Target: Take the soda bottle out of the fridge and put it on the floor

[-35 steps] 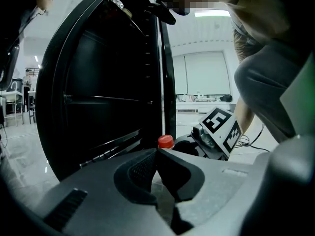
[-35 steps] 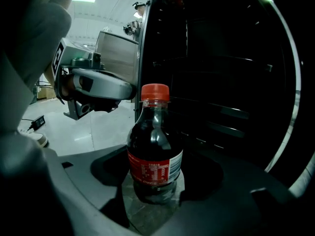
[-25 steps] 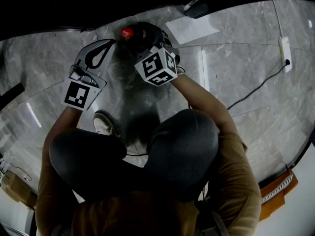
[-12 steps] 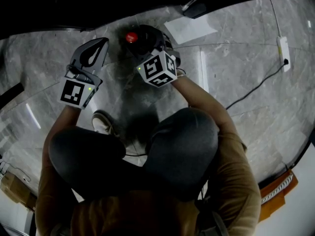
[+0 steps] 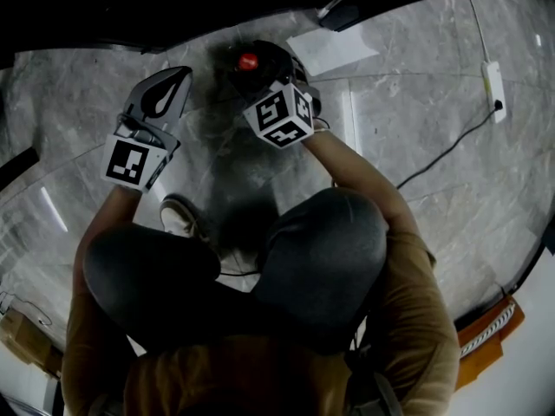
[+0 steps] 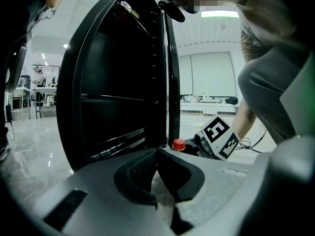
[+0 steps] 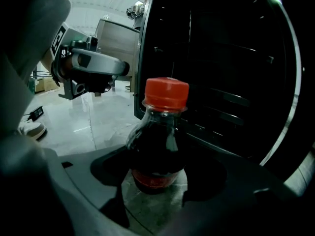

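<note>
The soda bottle (image 7: 158, 146) is dark with a red cap (image 7: 166, 92). It stands upright between the jaws of my right gripper (image 7: 156, 186), low over the grey marble floor, in front of the open black fridge (image 7: 221, 73). That gripper is shut on the bottle's lower body. In the head view the red cap (image 5: 248, 61) shows just beyond the right gripper's marker cube (image 5: 279, 115). My left gripper (image 5: 179, 76) hangs to the bottle's left, apart from it, shut with nothing in it. From the left gripper view the cap (image 6: 178, 144) sits by the fridge's foot.
The fridge interior (image 6: 118, 82) is dark, with bare shelves. A white sheet (image 5: 334, 50) lies on the floor beyond the bottle. A power strip (image 5: 491, 81) and its cable (image 5: 438, 159) run at the right. The person's knees (image 5: 321, 250) and a shoe (image 5: 180, 217) are close behind the grippers.
The bottle's cap has shifted to the right with the right gripper. The left gripper moved a little left and away about a second ago and has held still since.
</note>
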